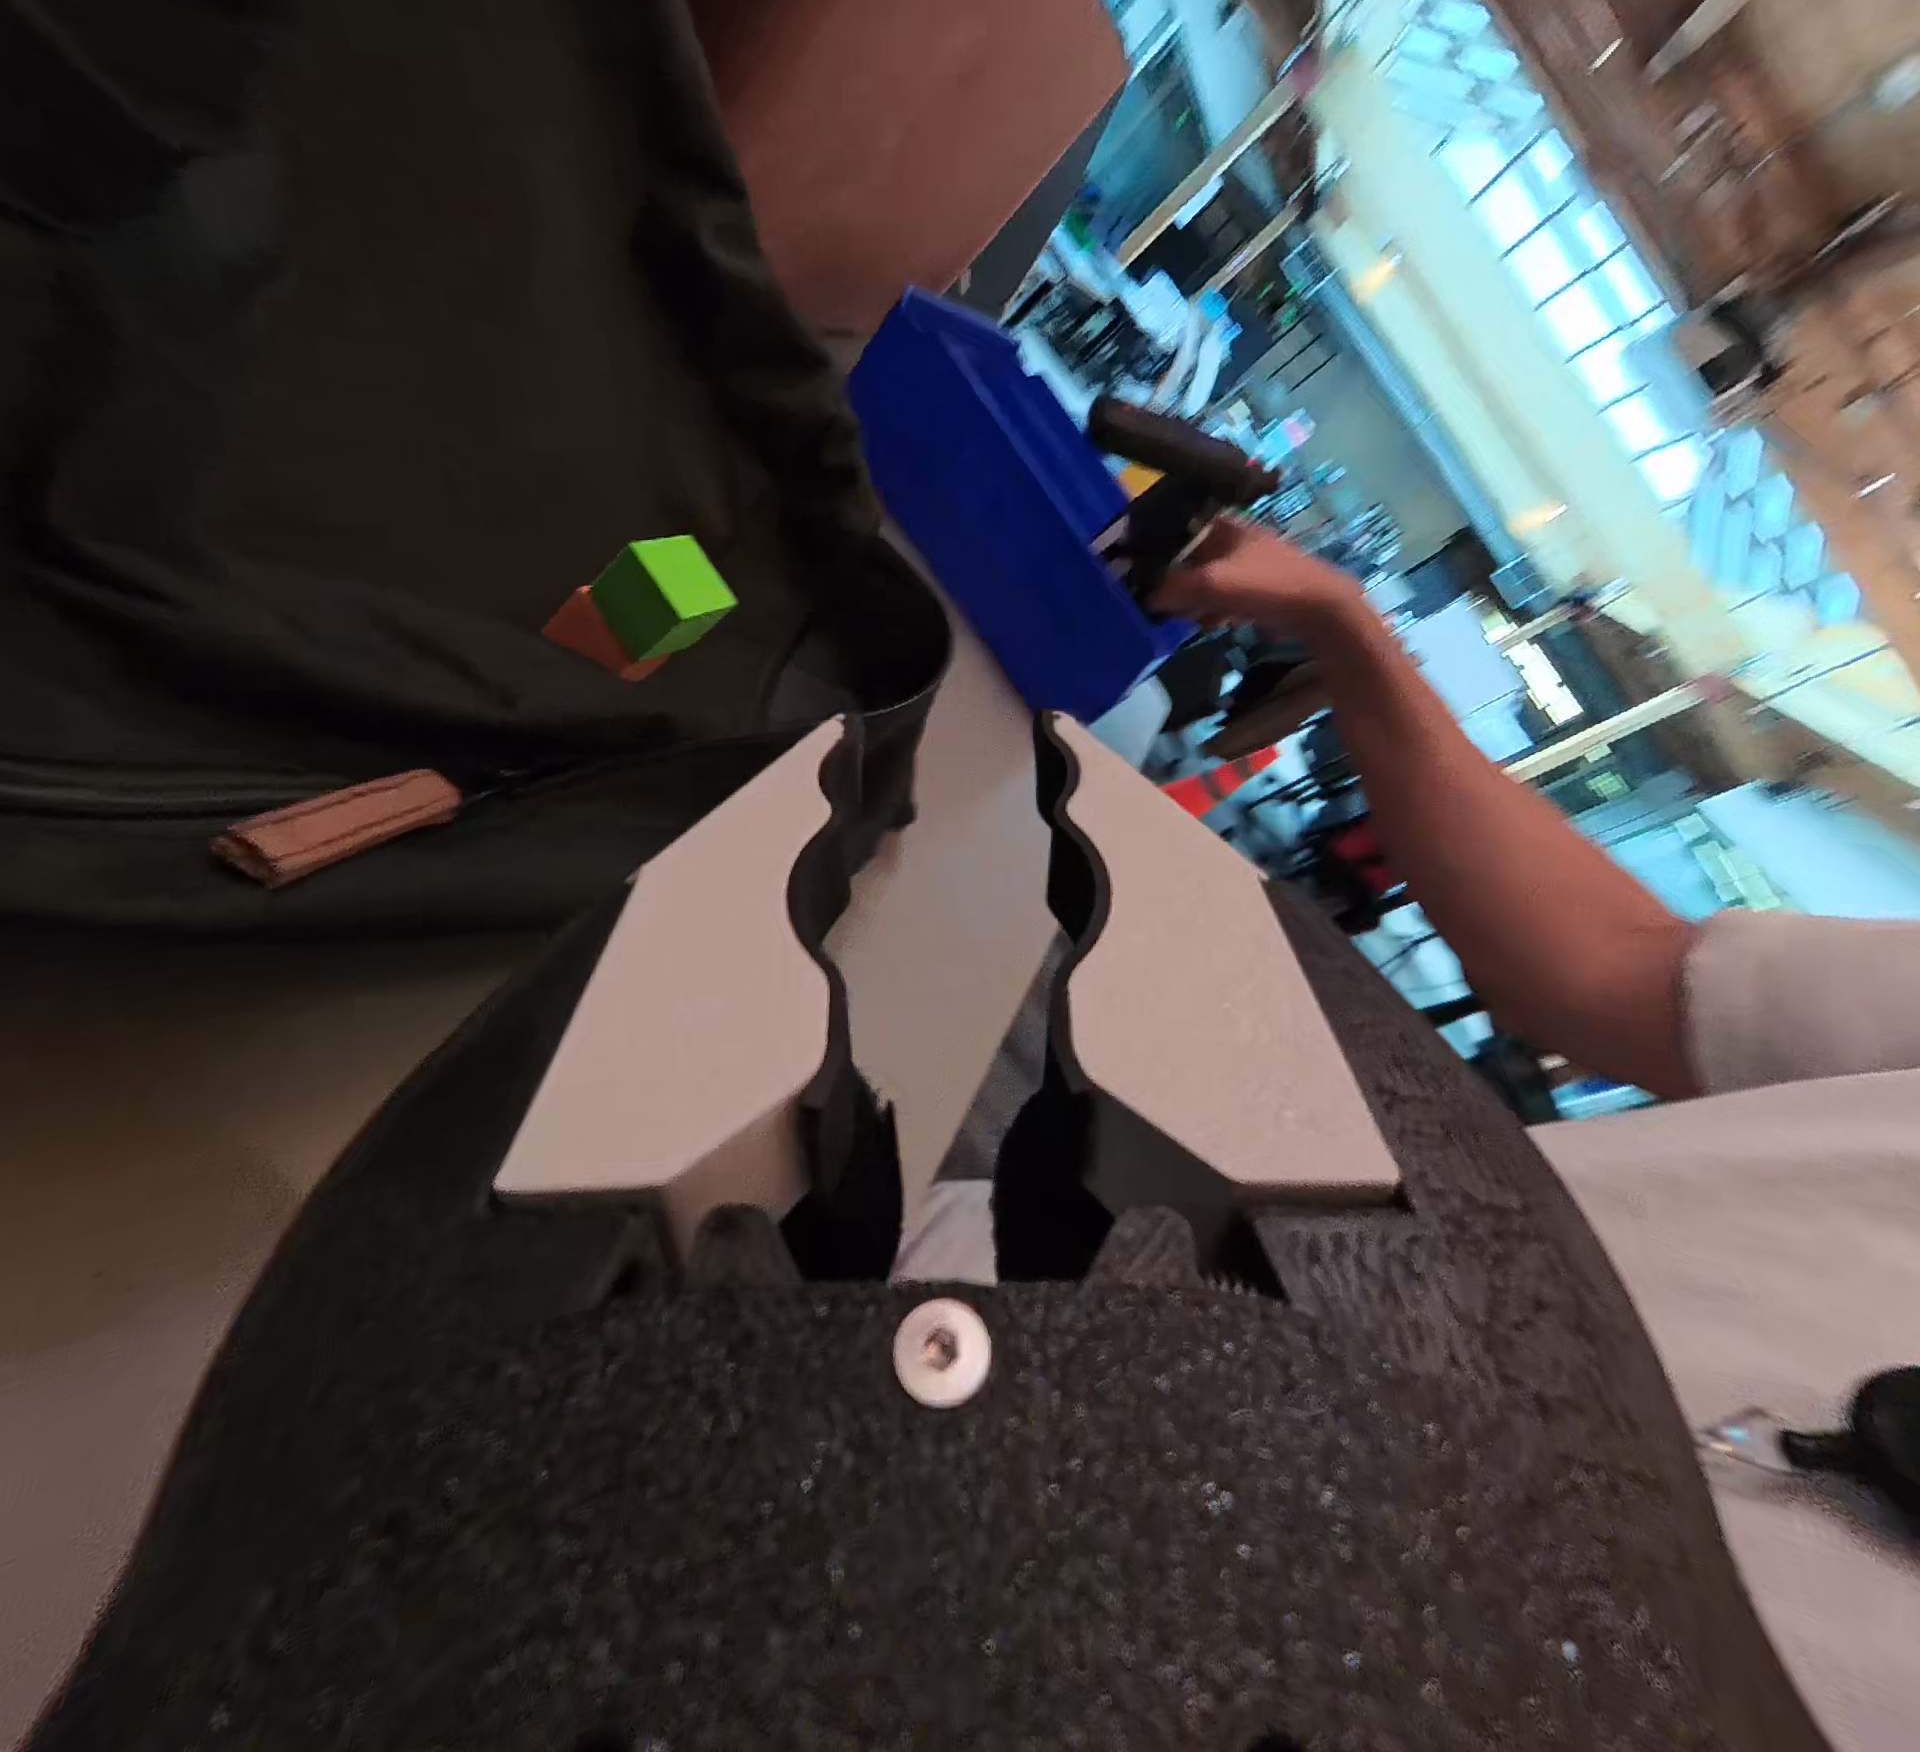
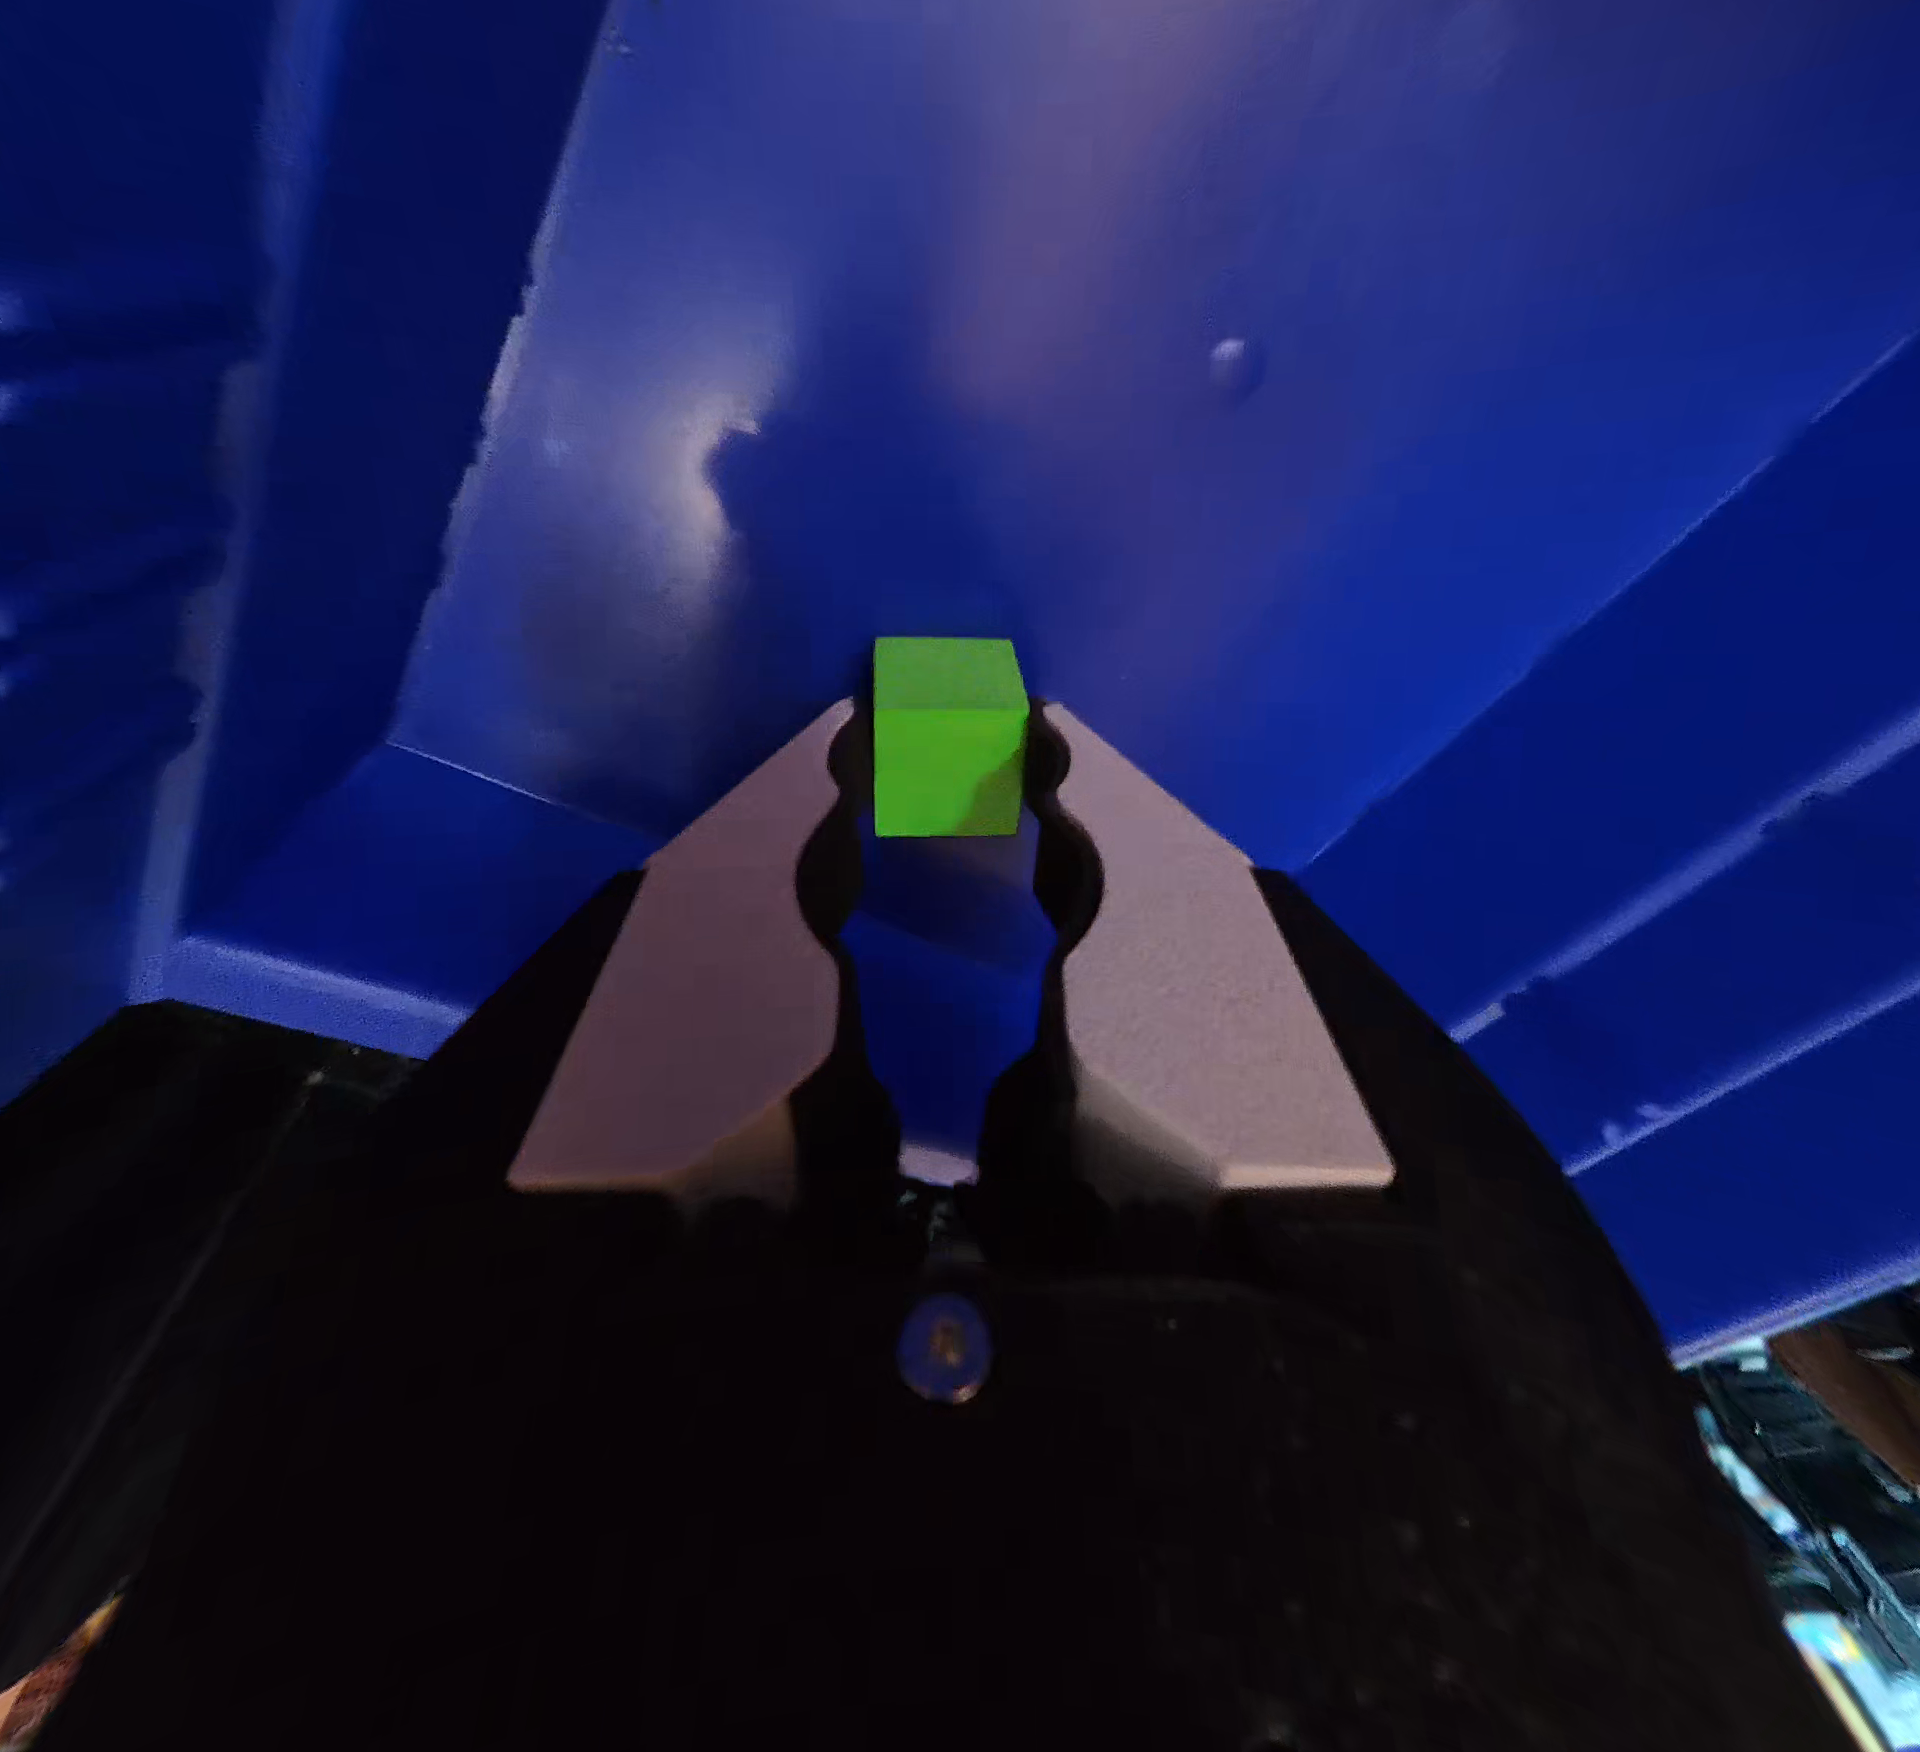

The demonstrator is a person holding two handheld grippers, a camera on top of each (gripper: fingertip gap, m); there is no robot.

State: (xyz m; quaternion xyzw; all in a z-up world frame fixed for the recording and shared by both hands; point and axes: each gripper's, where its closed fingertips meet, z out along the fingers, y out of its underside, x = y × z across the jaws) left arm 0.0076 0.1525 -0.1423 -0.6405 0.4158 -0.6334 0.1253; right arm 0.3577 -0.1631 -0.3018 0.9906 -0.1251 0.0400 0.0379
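Note:
My right gripper (image 2: 948, 728) is shut on a green cube (image 2: 948, 746), pinched between its fingertips inside a blue plastic bin (image 2: 1143, 248), close to the bin's inner wall. In the left wrist view the same bin (image 1: 987, 507) stands tilted in frame, with the right gripper (image 1: 1164, 497) and the hand holding it reaching into its opening. My left gripper (image 1: 943, 731) is open and empty, held off the surface and apart from the bin. Another green cube (image 1: 665, 596) sits on top of an orange cube (image 1: 582, 632) on dark fabric (image 1: 364, 352), to the left of my left gripper.
A brown cardboard strip (image 1: 338, 824) lies on the dark fabric near the left finger. A bare forearm (image 1: 1475, 798) crosses the right side. A white tabletop (image 1: 1714, 1235) carries a small black object (image 1: 1870, 1432) at lower right. The room behind is blurred.

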